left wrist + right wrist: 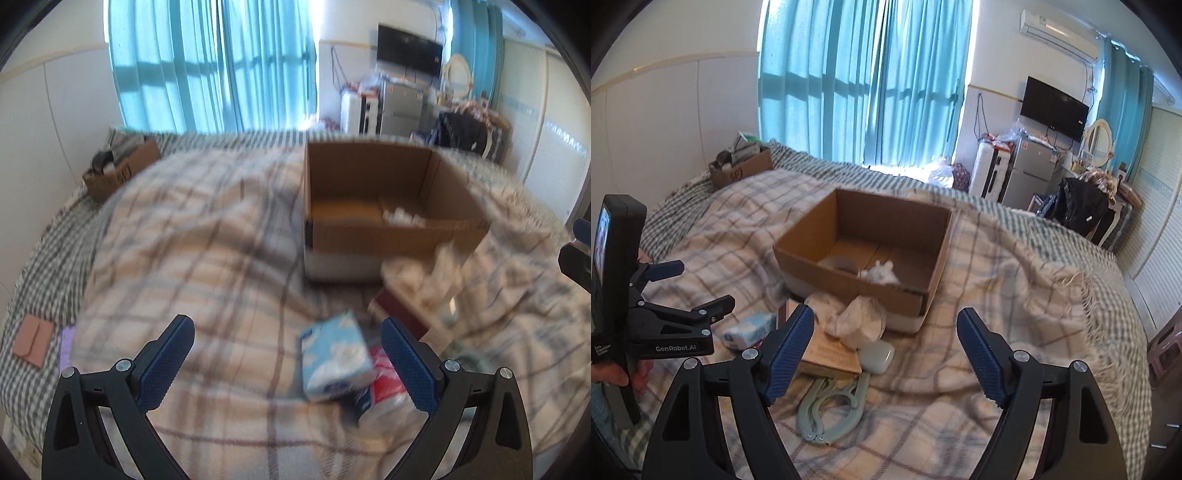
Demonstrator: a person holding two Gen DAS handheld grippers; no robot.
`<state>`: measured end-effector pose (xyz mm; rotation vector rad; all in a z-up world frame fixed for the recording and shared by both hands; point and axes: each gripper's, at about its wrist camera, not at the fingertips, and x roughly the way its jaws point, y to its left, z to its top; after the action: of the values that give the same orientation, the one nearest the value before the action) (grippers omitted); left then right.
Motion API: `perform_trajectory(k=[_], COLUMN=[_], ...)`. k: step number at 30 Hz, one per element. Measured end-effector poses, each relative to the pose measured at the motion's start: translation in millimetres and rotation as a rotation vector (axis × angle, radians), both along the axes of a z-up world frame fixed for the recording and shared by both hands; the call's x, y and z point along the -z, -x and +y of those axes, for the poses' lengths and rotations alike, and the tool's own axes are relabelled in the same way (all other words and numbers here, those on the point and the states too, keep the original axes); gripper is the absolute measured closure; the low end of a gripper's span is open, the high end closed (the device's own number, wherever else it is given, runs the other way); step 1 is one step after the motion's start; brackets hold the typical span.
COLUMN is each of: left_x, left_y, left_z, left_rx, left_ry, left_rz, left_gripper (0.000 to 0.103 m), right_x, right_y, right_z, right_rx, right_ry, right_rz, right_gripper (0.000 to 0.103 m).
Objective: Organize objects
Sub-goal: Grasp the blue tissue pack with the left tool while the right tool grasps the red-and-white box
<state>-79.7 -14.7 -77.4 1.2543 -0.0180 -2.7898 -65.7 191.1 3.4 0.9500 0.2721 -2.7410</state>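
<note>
An open cardboard box (pixel 849 286) stands on the plaid blanket with a white wad (pixel 879 274) inside. In front of it lie a crumpled white cloth (pixel 857 319), a brown book (pixel 831 352), a white case (pixel 878 355), a green folding hanger (pixel 831 406) and a blue tissue pack (pixel 750 328). My right gripper (pixel 886 314) hovers open over this pile with nothing held. My left gripper (pixel 288 323) is open above the blanket. The tissue pack (pixel 334 358) and a red packet (pixel 388 382) lie just inside its right finger. This view is blurred.
A smaller box (pixel 742 166) full of items sits at the bed's far left corner. A pink wallet (pixel 33 341) lies on the checked sheet at the left. A fridge (pixel 1030 177) and a chair with a black jacket (pixel 1078 206) stand past the bed.
</note>
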Motion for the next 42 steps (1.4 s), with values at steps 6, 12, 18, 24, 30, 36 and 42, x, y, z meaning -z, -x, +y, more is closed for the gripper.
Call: perform_trajectory(k=[6, 12, 18, 24, 30, 36, 42], left_x=[33.8, 53.3, 60.2, 36.0, 12.3, 13.9, 22.2], left_y=[2.9, 18.1, 17.8, 0.4, -3.3, 0.9, 4.1], left_z=[5.3, 4.4, 9.8, 6.8, -6.7, -23.0, -31.9], left_rx=[0.017, 0.023, 0.064, 0.066, 0.036, 0.014, 0.015], left_ry=[-0.036, -0.125, -0.148, -0.138, -0.073, -0.098, -0.14], left_rz=[-0.085, -0.138, -0.184, -0.117, -0.035, -0.018, -0.035], left_gripper=[0.001, 0.014, 0.052, 0.053, 0.053, 0.053, 0.053], right_x=[46.3, 58.0, 60.0, 52.8, 57.5, 78.8, 96.6], right_y=[11.1, 18.3, 16.5, 8.6, 12.3, 29.2, 43.2], right_z=[-2.3, 3.6, -5.5, -23.5, -53.0, -90.4, -103.8], right_rx=[0.018, 0.032, 0.03, -0.014, -0.065, -0.105, -0.093], right_ry=[-0.003, 0.016, -0.017, -0.036, -0.059, -0.115, -0.167], right_rz=[-0.086, -0.122, -0.125, -0.109, -0.134, -0.197, -0.247], right_gripper=[0.023, 0.023, 0.023, 0.023, 0.023, 0.024, 0.039])
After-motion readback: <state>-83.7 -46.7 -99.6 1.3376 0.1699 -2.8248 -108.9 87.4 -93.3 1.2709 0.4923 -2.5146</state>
